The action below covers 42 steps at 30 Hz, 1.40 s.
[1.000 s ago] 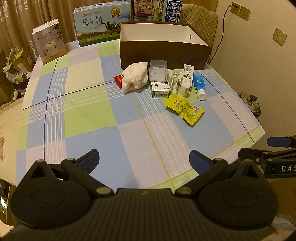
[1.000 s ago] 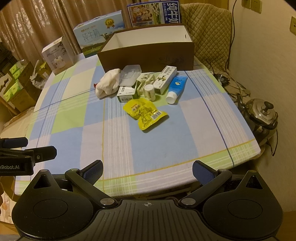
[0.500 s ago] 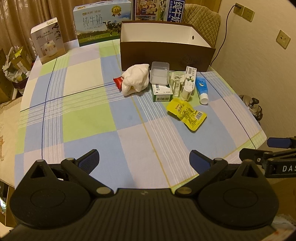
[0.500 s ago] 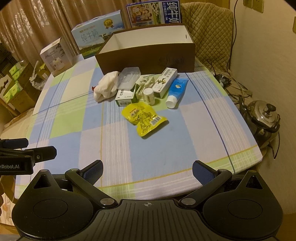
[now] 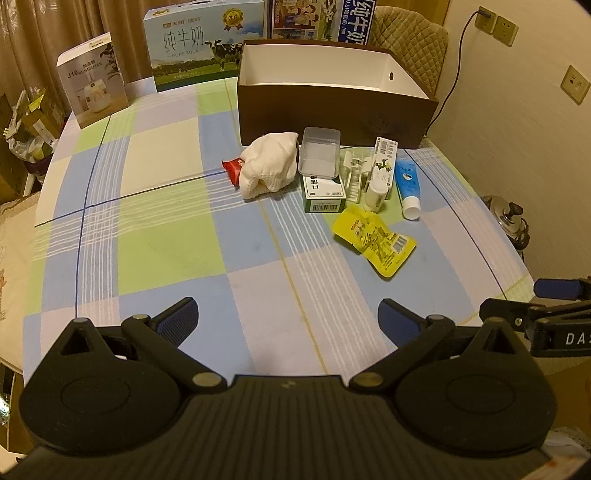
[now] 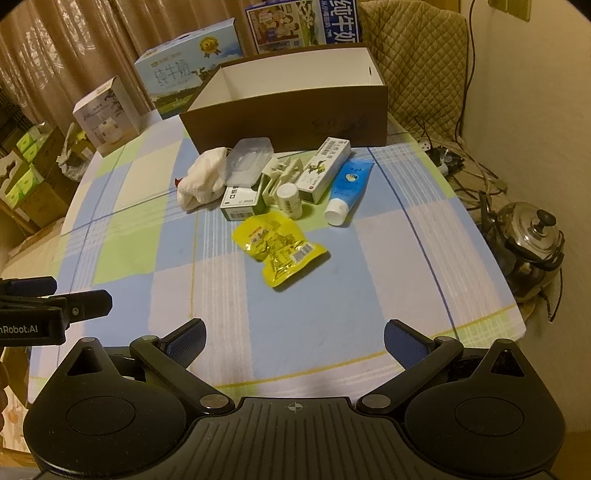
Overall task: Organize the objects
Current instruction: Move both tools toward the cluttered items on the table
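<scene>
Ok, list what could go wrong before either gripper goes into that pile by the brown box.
1. The clear plastic case lies on top of the green carton; pulling the carton first would likely tip it off.
2. The small white bottle stands among tightly packed things, so open fingers may knock it over.
3. The yellow packet lies flat on the tablecloth; a pinch could catch cloth too.

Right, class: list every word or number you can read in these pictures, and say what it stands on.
"纯牛奶 PURE MILK": milk carton box.
"J10 HUMIDIFIER": white box.
"纯牛奶": blue box behind the brown box.
"DAS": right gripper.
"nRobot.AI": left gripper.
Print on the yellow packet and medicine boxes: too small to read.
</scene>
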Available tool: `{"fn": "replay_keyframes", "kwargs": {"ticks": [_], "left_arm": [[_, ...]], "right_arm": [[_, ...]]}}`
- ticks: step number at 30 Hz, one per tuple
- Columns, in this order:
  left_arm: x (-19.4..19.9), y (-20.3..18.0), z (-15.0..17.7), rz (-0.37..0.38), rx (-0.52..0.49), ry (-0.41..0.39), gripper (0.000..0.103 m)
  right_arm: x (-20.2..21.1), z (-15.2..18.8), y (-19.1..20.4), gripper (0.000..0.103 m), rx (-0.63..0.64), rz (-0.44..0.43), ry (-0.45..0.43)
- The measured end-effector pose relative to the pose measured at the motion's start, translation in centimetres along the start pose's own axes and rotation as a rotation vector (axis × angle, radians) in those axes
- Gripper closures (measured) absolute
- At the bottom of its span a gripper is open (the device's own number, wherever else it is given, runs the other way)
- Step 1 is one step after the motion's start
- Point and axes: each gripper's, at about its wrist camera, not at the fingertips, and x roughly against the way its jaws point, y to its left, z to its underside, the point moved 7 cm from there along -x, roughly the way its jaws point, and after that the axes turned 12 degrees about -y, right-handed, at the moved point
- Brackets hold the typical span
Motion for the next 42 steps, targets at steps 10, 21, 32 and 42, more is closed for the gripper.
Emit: {"fn": "replay_keyframes", "kwargs": {"ticks": [10, 21, 32, 42], "left_arm": [[-2.0, -1.1, -0.6, 0.013, 0.002, 0.031, 0.001], [-4.8, -1.0, -1.0, -0.018, 0.016, 0.052, 0.001], [-7.8, 1.3, -1.2, -0.097, 0.072, 0.078, 0.001], [-9.8, 2.2, -0.9, -0.161, 0.127, 0.103, 0.001]], "right_arm": [[-0.9, -0.7, -2.1, 0.003, -0.027, -0.015, 0.022], [-2.9, -1.6, -4.7, 0.011, -0.023, -0.039, 0.043], [-6.8, -2.8, -4.0, 0.013, 0.076, -0.160, 0.065], [-10.3, -4.4, -2.3, 0.014, 0.200, -0.278, 0.068]]}}
